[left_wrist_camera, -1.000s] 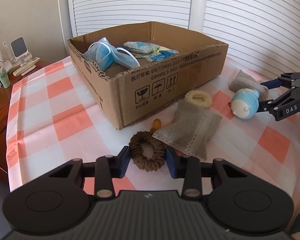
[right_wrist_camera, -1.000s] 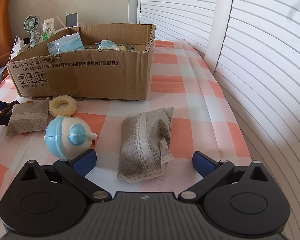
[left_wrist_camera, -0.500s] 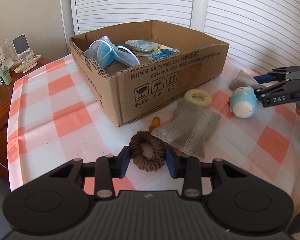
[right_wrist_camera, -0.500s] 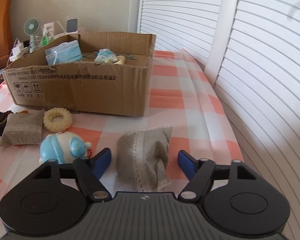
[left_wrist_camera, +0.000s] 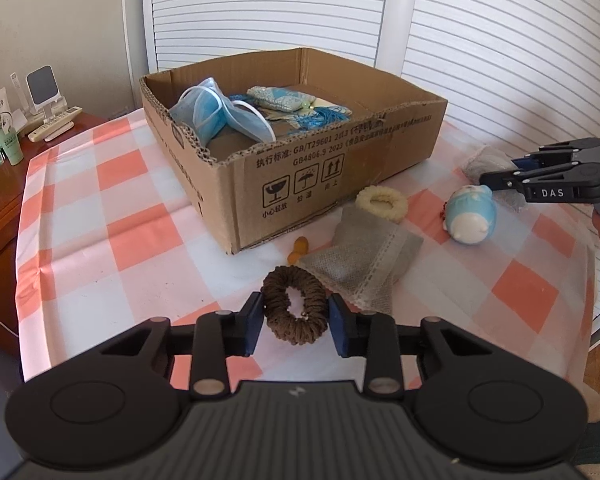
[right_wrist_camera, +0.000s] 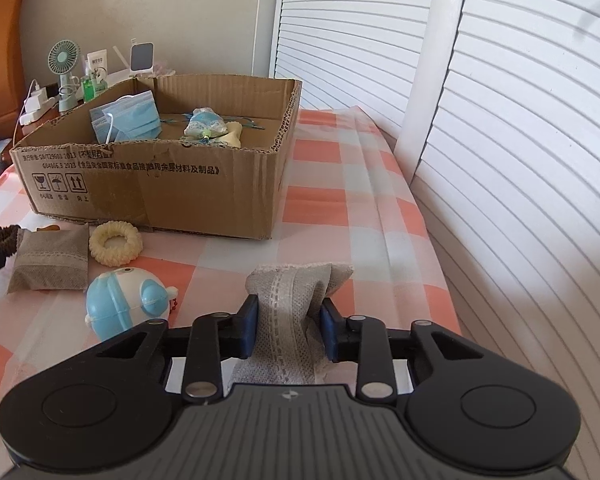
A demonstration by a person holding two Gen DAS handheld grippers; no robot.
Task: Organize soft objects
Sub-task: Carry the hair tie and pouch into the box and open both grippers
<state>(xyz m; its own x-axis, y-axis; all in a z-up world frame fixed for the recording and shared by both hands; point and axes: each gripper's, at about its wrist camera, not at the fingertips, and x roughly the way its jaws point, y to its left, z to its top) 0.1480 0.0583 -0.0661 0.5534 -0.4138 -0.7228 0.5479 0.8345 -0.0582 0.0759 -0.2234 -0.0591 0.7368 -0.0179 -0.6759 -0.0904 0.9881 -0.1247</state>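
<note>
White slatted doors stand behind a surface [right_wrist_camera: 320, 216] with a pink and white checked cloth. Near its front lies a grey cloth pouch with a white lace strip [right_wrist_camera: 292, 320] — the right hand-held gripper [right_wrist_camera: 288, 328] has just been closing and now its blue pads squeeze the pouch's sides. The left hand-held gripper [left_wrist_camera: 296, 320] has closed a bit more too, and it pinches a brown knitted hair ring [left_wrist_camera: 294, 306].

To do this step well, I think each soft thing should be lifted slowly and straight up, so it does not slip out, then carried over the box wall.

Just beside them wait a second grey lace pouch [left_wrist_camera: 364, 260], a cream fluffy hair ring [left_wrist_camera: 381, 203] and a round blue and white toy [left_wrist_camera: 470, 218].

Behind them, the open brown cardboard box [left_wrist_camera: 340, 168] already holds blue face masks [left_wrist_camera: 212, 114] and a small blue patterned pouch [left_wrist_camera: 276, 98].
</note>
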